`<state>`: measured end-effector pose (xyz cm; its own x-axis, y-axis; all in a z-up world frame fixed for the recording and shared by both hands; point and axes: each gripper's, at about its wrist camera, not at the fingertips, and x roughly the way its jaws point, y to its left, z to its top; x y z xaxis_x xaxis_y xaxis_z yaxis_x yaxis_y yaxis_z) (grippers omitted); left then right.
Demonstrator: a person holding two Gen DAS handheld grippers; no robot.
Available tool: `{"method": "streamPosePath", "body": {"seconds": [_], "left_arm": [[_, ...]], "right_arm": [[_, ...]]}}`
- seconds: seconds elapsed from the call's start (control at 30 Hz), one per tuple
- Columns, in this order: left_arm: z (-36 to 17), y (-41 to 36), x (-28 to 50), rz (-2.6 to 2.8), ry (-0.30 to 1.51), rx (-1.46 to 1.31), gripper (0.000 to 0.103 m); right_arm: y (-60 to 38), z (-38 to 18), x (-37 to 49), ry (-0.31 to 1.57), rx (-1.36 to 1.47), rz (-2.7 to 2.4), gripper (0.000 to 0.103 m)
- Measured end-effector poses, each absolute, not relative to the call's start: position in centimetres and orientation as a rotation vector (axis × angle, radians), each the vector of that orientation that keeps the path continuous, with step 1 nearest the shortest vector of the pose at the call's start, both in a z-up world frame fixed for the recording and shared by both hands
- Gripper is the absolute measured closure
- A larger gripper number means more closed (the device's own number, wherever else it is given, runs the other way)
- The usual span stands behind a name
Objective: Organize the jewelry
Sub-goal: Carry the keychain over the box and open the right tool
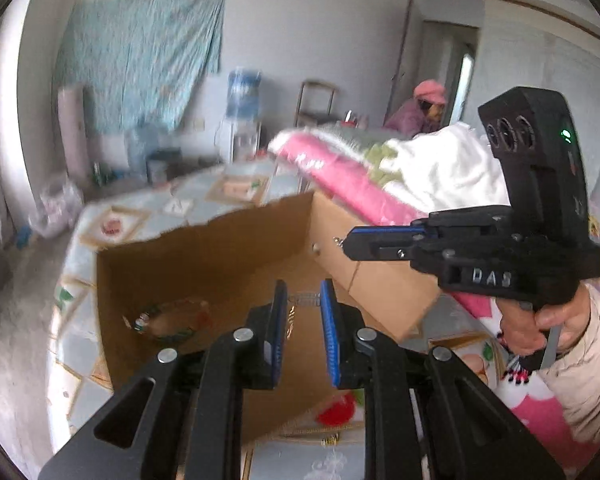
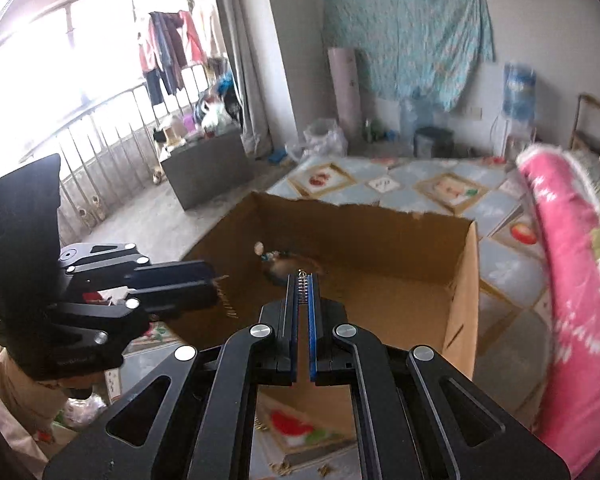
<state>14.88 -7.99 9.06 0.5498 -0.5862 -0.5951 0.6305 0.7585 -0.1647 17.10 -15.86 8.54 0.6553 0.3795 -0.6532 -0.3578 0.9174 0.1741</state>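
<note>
So the right hand-held gripper (image 2: 303, 280) has its fingers pressed together on a small silver chain (image 2: 302, 289), right over the open cardboard box (image 2: 458, 280). The left hand-held gripper (image 1: 303, 300) is spread apart, with gold jewelry (image 1: 291, 322) dangling at one finger. A beaded bracelet (image 1: 168, 318) sits on the box floor. The box rests on the patterned bed (image 2: 436, 188).
</note>
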Motion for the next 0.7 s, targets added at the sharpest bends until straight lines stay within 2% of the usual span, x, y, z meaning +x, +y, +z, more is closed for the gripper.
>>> {"method": "streamPosePath", "body": {"seconds": [0.1,0.27,0.33,0.4,0.43,0.47,0.53,0.7], "left_arm": [[7.1,-9.2,19.4,-0.725,0.831,-0.004,0.087],[4.5,-10.7,23.5,-0.725,0.983,-0.057,0.086],[3.8,-11.2,24.2,-0.725,1.026,-0.085,0.086],[3.3,-11.4,24.6,-0.729,1.059,-0.109,0.086],[3.2,-11.5,24.7,-0.735,1.069,-0.119,0.083],[3.2,-11.6,24.7,-0.737,1.074,-0.124,0.075],[3.3,-11.6,24.9,-0.736,1.069,-0.131,0.07],[3.7,-11.2,24.9,-0.747,1.047,-0.18,0.07]], "right_arm": [[-16.6,7.2,19.9,0.824,0.036,0.389,0.101],[-18.0,6.0,23.3,0.895,0.068,0.357,0.101],[-18.6,5.3,24.6,0.916,0.087,0.338,0.096],[-19.0,5.2,25.0,0.921,0.094,0.329,0.095],[-19.2,5.2,25.1,0.925,0.107,0.327,0.093],[-19.4,5.3,25.1,0.922,0.115,0.327,0.092],[-19.7,5.8,24.9,0.891,0.11,0.314,0.088],[-20.1,6.6,24.1,0.849,0.117,0.296,0.086]]}}
